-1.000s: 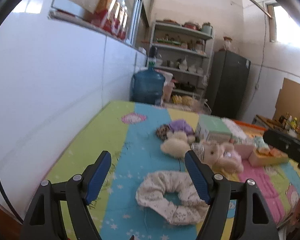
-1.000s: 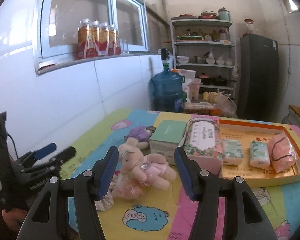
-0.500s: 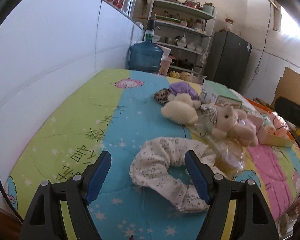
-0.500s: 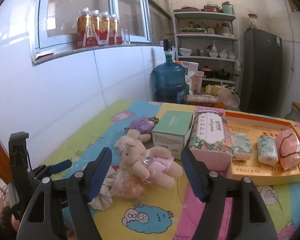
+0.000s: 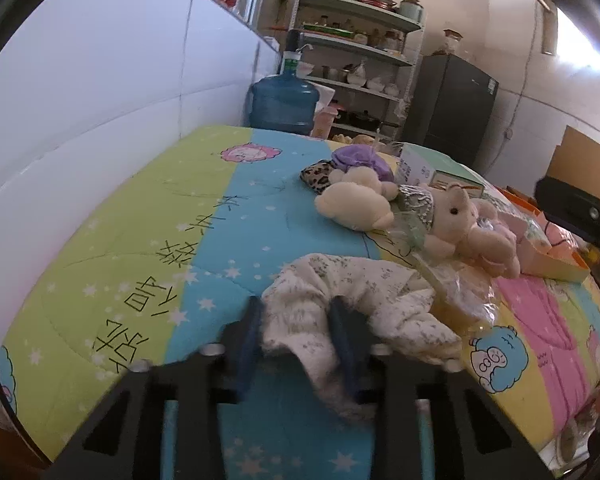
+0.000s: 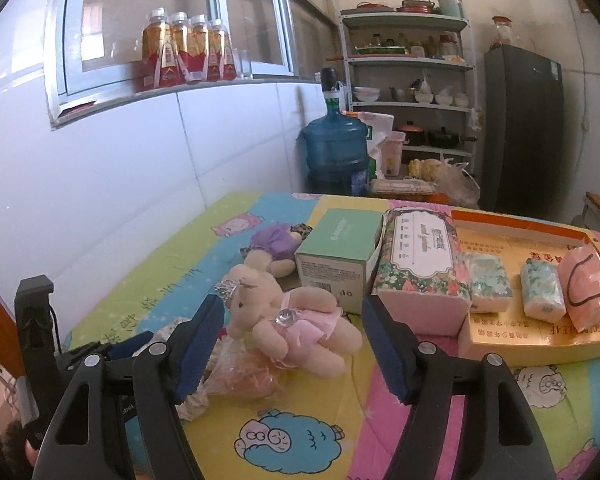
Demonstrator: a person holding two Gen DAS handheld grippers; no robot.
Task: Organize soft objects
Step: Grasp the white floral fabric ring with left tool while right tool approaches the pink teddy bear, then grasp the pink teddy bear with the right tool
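Left gripper (image 5: 298, 332), bottom centre of its view, has just been closing and now pinches the near fold of the white floral scrunchie (image 5: 364, 304); blue pads press the cloth from both sides. The scrunchie's loop trails right across the cartoon quilt (image 5: 148, 240), touching a crinkled clear bag (image 5: 466, 300).

Right gripper (image 6: 290, 344), lower centre of its view, stands released, jaws wide with nothing gripped; the pink-dressed plush rabbit (image 6: 292, 320) lies between and beyond the pads, untouched.

Open room: bare quilt at left in the left view, up to the white wall. Right half crowded; a purple-dressed plush (image 6: 274, 246), green box (image 6: 336, 256), floral tissue pack (image 6: 420, 256) and orange tray (image 6: 540, 340) sit close together.

Hard to make out: left gripper pads blurred; scrunchie's near end hidden behind them. Tray's right edge cut off by the lens rim. Left gripper shows partly at lower left of the right view, mostly hidden
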